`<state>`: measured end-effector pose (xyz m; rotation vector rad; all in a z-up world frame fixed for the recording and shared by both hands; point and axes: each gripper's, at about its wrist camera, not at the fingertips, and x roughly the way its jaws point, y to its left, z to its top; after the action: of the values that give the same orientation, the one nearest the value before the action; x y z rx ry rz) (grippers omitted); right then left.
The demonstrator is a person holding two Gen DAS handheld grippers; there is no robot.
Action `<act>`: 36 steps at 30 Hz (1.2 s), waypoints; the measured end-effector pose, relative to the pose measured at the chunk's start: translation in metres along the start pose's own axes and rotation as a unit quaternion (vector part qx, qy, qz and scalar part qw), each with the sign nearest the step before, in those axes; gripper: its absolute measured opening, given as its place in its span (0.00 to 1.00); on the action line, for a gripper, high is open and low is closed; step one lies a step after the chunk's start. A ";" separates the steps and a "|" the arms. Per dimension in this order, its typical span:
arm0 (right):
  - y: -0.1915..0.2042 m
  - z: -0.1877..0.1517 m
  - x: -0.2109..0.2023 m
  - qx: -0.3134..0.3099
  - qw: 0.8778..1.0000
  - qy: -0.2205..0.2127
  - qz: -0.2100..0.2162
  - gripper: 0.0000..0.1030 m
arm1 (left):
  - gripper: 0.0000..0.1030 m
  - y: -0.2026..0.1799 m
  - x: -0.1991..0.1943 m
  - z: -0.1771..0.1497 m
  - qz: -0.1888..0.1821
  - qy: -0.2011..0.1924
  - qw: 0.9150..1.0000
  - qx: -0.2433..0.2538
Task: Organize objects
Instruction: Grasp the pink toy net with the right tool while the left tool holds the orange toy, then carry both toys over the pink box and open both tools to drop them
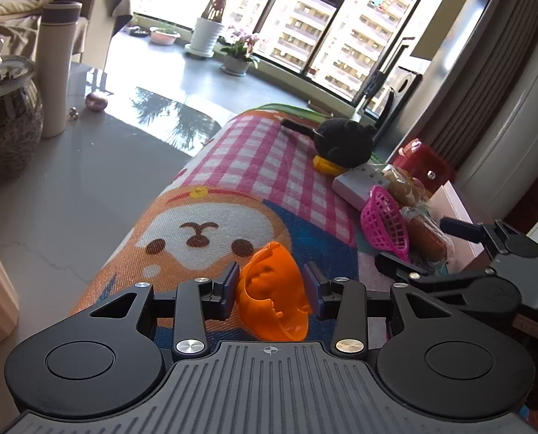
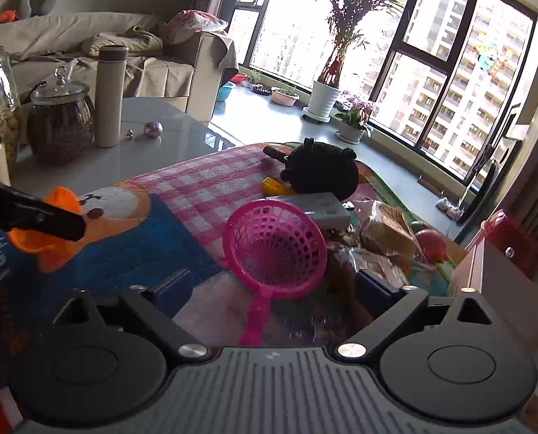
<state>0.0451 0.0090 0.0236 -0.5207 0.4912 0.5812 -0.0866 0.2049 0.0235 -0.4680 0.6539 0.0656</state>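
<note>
Your left gripper (image 1: 271, 285) clamps the orange cup (image 1: 273, 291); your spread, empty right gripper (image 2: 274, 289) faces the pink strainer (image 2: 274, 249), handle toward six o'clock.

The right gripper (image 2: 272, 285) is standing wide open over a cartoon mat (image 2: 167, 238), its jaws either side of a pink strainer (image 2: 274, 246) without touching it. The strainer is lying tilted, handle pointing toward the camera. Behind the strainer, a white box (image 2: 319, 209) and a black plush (image 2: 319, 173) are resting. Left of the strainer, the left gripper (image 2: 62, 228) is holding an orange toy (image 2: 51, 231). Right of the strainer, wrapped snacks (image 2: 384, 235) are piling up.
</note>
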 end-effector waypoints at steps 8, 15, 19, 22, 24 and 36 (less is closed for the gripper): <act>-0.018 0.016 0.042 0.064 0.996 0.046 0.032 0.78 | 0.42 -0.011 -0.002 -0.003 -0.026 -0.017 0.998 0.050; -0.036 -0.005 -0.034 0.109 0.992 0.032 0.059 0.78 | 0.42 -0.045 -0.009 -0.011 -0.068 0.003 0.995 0.078; -0.056 -0.037 -0.100 0.127 0.991 0.010 0.035 0.78 | 0.42 -0.093 -0.010 -0.005 -0.116 -0.003 0.986 0.123; -0.074 -0.061 -0.136 0.143 0.990 -0.002 0.001 0.78 | 0.42 -0.145 -0.001 0.016 -0.155 -0.027 0.975 0.154; -0.088 -0.073 -0.153 0.159 0.987 -0.008 -0.019 0.78 | 0.42 -0.185 0.013 0.034 -0.173 -0.046 0.968 0.176; -0.177 -0.111 -0.194 0.264 0.958 -0.037 -0.105 0.77 | 0.44 -0.317 0.167 0.051 -0.178 -0.005 0.957 0.228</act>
<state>-0.0180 -0.2572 0.1048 -0.0381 0.4901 0.2459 0.1398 -0.0703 0.0855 -0.1314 0.5445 -0.4177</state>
